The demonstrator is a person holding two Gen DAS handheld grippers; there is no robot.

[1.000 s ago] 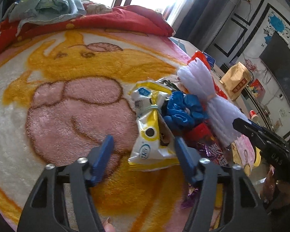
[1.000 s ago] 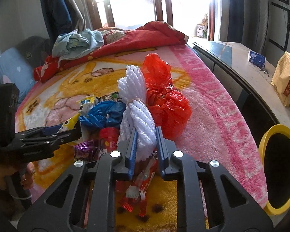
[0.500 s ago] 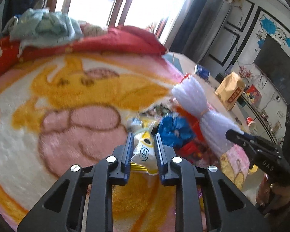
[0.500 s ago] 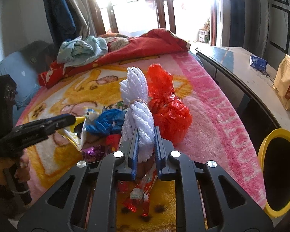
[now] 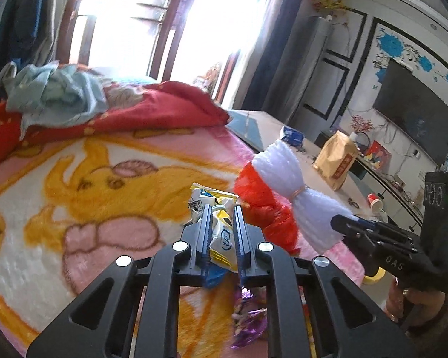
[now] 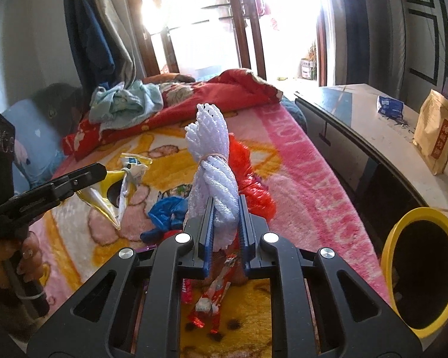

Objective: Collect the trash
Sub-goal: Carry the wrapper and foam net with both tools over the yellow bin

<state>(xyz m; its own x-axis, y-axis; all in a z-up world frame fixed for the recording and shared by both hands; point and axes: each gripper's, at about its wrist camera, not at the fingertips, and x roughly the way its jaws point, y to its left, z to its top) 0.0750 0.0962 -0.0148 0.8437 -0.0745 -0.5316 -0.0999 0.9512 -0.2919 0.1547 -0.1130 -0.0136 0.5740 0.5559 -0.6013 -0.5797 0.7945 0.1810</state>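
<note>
My left gripper (image 5: 221, 223) is shut on a yellow and white snack wrapper (image 5: 222, 235) and holds it above the bed; the wrapper also shows in the right wrist view (image 6: 116, 191). My right gripper (image 6: 225, 223) is shut on a white foam net bundle (image 6: 213, 161) tied with a rubber band, also seen in the left wrist view (image 5: 295, 191). On the blanket below lie a red plastic bag (image 6: 254, 188), a blue plastic bag (image 6: 167, 211), a red candy wrapper (image 6: 215, 301) and a purple wrapper (image 5: 251, 322).
A yellow-rimmed bin (image 6: 421, 274) stands beside the bed at the right. A long counter (image 6: 373, 125) holds a brown paper bag (image 6: 436, 134) and a blue packet (image 6: 389, 107). A red quilt (image 6: 224, 95) and crumpled clothes (image 6: 125, 101) lie at the bed's far end.
My left gripper closed on the snack wrapper and lifted it off the blanket. My right gripper rose with the foam net bundle still in it.
</note>
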